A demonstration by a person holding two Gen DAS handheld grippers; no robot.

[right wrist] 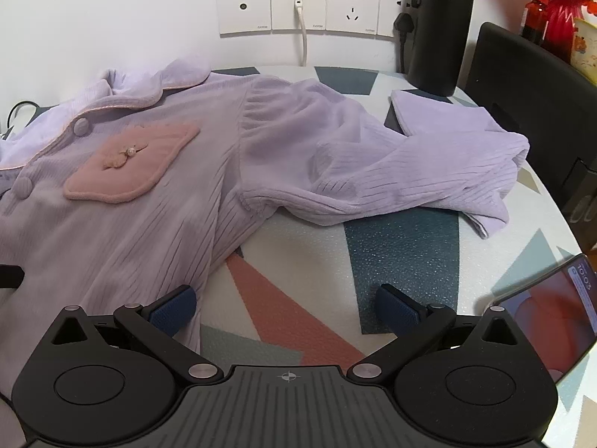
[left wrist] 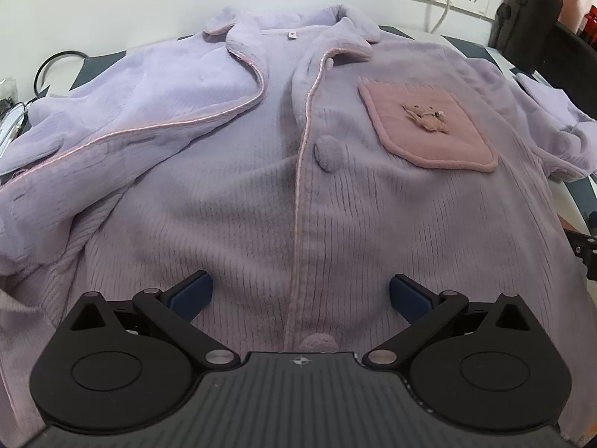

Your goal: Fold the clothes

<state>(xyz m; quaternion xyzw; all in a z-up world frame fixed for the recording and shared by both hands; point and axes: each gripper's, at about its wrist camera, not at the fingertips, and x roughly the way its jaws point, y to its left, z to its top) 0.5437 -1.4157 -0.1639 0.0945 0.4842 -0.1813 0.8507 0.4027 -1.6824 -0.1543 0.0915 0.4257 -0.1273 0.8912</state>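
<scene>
A lilac fleece pyjama top (left wrist: pixel 231 201) lies front-up across the counter (right wrist: pixel 403 246), whose surface bears a pattern of teal, salmon and pale shapes. Its collar (left wrist: pixel 238 33) lies towards the wall, and pink piping runs down the front placket. A pink chest pocket (left wrist: pixel 425 127) carries a small bow, and fabric-covered buttons sit along the placket. In the left wrist view the panel to the left of the placket is folded back, showing the smoother lining.

The left claw (left wrist: pixel 300 295) hangs over the lower front of the top with its jaws spread wide; the blue pads (left wrist: pixel 194 295) stand either side of the placket, and nothing is gripped between them.

The right claw (right wrist: pixel 285 310) is likewise wide apart, holding nothing. Its left pad (right wrist: pixel 171 310) sits at the side edge of the garment, while the other pad is over bare counter. From this view one sleeve (right wrist: pixel 391 171) sprawls rumpled to the right, doubled over so its cuff (right wrist: pixel 433 108) rests near a black flask (right wrist: pixel 440 30).

A row of white wall sockets (right wrist: pixel 313 7) lines the wall behind, one with a white cable (right wrist: pixel 303 41) plugged in. A phone (right wrist: pixel 552 313) with a lit screen lies at the counter's right edge.
</scene>
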